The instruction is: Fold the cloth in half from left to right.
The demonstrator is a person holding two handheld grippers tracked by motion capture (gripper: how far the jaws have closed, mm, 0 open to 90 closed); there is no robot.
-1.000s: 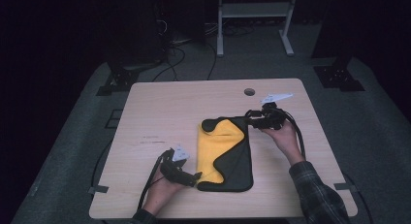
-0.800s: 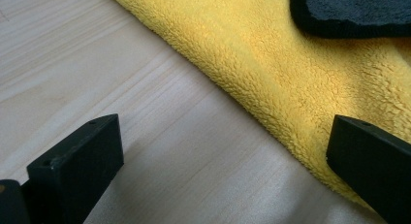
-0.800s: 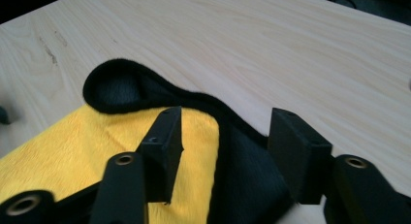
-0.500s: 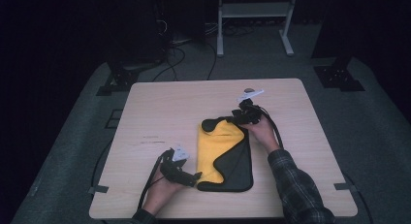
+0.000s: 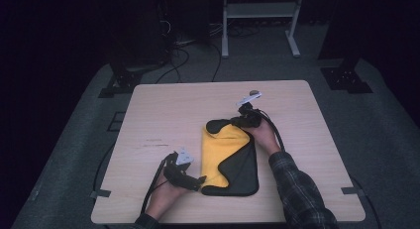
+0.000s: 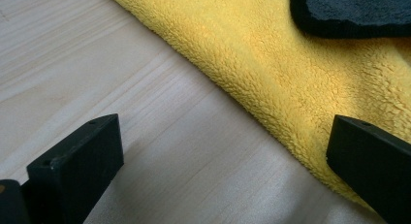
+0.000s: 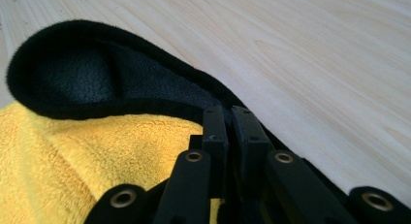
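Cloth, yellow with black backing, lies partly folded mid-table. My right gripper pinches its far black edge, jaws closed; my left gripper waits spread apart beside the near yellow edge. Folding seems unfinished.

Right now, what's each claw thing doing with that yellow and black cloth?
Right gripper shut on cloth's black far edge. Left gripper open, at yellow near edge. Table around it bare.
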